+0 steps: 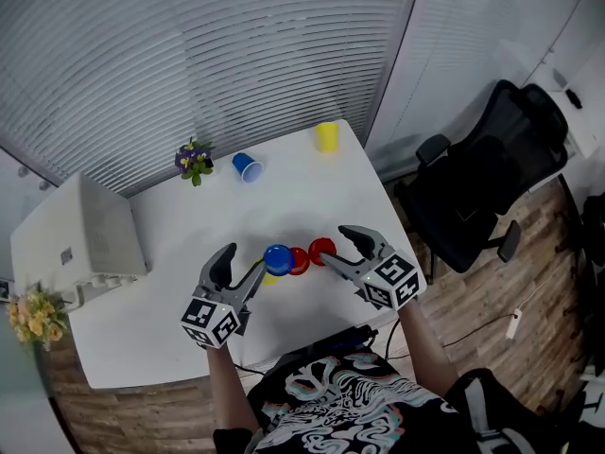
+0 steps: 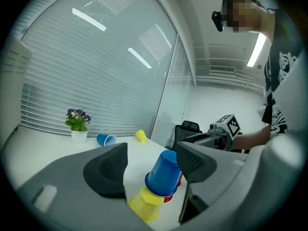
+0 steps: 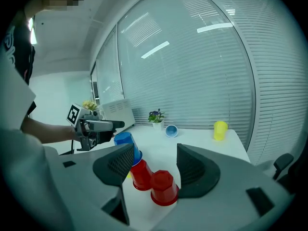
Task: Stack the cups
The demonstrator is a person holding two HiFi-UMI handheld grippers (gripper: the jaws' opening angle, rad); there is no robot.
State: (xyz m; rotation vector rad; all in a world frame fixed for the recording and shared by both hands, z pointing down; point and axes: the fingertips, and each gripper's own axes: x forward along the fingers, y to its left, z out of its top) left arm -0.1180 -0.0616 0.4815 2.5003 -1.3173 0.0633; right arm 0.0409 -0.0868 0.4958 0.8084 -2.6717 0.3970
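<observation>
Near the table's front edge an upside-down blue cup [image 1: 278,258] rests tilted on a yellow cup [image 1: 269,277] and a red cup [image 1: 299,260]. A second red cup [image 1: 322,250] stands upside down beside them. My left gripper [image 1: 241,268] is open just left of the pile; in its own view the blue cup [image 2: 163,173] and the yellow cup [image 2: 144,203] lie ahead between the jaws [image 2: 151,153], which do not press on them. My right gripper [image 1: 336,246] is open at the pile's right, and the nearer red cup [image 3: 163,186] sits below its spread jaws [image 3: 155,158].
At the table's far side a blue cup [image 1: 247,166] lies on its side, with a yellow cup [image 1: 327,136] and a small flower pot [image 1: 194,162] near it. A white box [image 1: 80,235] fills the left end. A black office chair [image 1: 492,178] stands right of the table.
</observation>
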